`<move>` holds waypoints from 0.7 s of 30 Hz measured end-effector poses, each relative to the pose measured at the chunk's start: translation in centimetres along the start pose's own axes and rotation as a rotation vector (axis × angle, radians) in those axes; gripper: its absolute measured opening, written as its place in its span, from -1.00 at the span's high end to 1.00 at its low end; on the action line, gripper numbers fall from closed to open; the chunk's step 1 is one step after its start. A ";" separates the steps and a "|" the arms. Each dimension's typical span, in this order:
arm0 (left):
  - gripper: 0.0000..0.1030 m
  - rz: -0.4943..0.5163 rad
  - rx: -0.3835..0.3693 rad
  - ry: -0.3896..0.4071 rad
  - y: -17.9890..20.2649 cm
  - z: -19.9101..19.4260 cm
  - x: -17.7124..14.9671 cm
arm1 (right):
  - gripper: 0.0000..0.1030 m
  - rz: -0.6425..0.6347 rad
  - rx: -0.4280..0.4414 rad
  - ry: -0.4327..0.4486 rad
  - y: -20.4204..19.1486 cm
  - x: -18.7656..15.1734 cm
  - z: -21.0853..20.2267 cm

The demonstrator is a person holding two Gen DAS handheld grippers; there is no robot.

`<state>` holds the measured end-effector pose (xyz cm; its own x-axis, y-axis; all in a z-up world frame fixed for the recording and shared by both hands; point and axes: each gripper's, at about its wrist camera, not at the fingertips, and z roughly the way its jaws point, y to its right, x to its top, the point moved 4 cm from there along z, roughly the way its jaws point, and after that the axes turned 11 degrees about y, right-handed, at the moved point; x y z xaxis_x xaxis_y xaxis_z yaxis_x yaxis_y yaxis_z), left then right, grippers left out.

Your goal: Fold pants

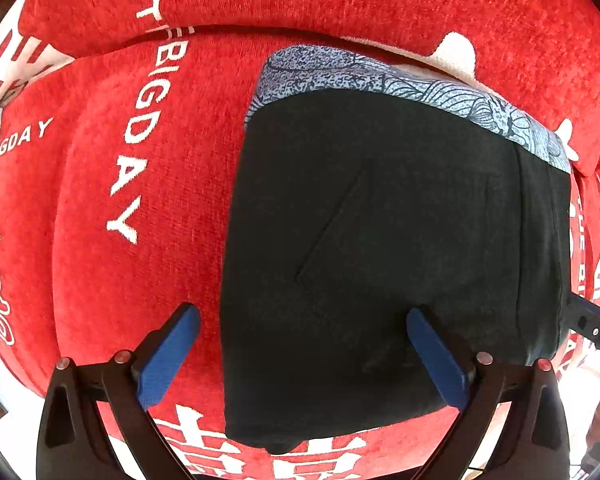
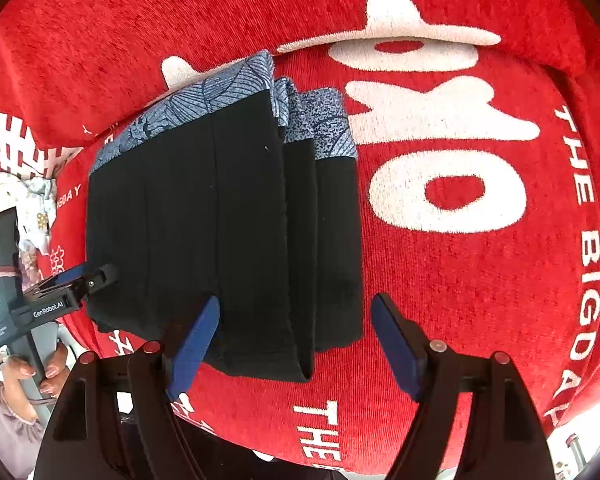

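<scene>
Black pants (image 1: 392,248) with a blue-patterned hem (image 2: 204,100) lie folded in layers on the red cushion cover (image 1: 112,184) printed "THE BIG DAY". We see our 2 grippers above them, left gripper (image 1: 304,354) and right gripper (image 2: 296,340), both spread wide and holding nothing.

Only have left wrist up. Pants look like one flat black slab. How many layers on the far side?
Observer: Right wrist shows the pants folded in stacked layers, the edges stepped along their right side.
Operator: Is the right tool holding anything?
Observer: No. The right tool is open, hovering over the near edge of the stack, nothing pinched.
Operator: Where's my left tool from there?
Observer: The left tool sits at the stack's left edge, person's hand on the handle. Open or shut can't be told there.
</scene>
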<state>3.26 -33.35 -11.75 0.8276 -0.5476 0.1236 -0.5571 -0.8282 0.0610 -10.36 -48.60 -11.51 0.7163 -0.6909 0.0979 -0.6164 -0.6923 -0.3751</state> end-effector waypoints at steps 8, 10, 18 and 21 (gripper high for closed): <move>-1.00 -0.024 -0.037 -0.007 -0.4 0.9 0.1 | -0.63 0.028 0.083 -0.025 0.5 0.4 1.1; -1.00 -0.035 -0.053 -0.015 -0.4 1.3 0.2 | -0.66 0.033 0.095 -0.035 0.9 0.4 1.5; -1.00 -0.065 -0.090 -0.030 -1.2 2.0 0.1 | -0.71 0.057 0.151 -0.054 1.9 0.4 2.0; -1.00 -0.067 -0.099 -0.032 -1.3 2.2 0.1 | -0.73 0.062 0.179 -0.063 2.3 0.4 2.2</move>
<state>4.25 -32.62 -14.02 0.8643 -0.4959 0.0842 -0.5029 -0.8483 0.1660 -10.76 -50.01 -14.32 0.7013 -0.7128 0.0137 -0.5962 -0.5969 -0.5369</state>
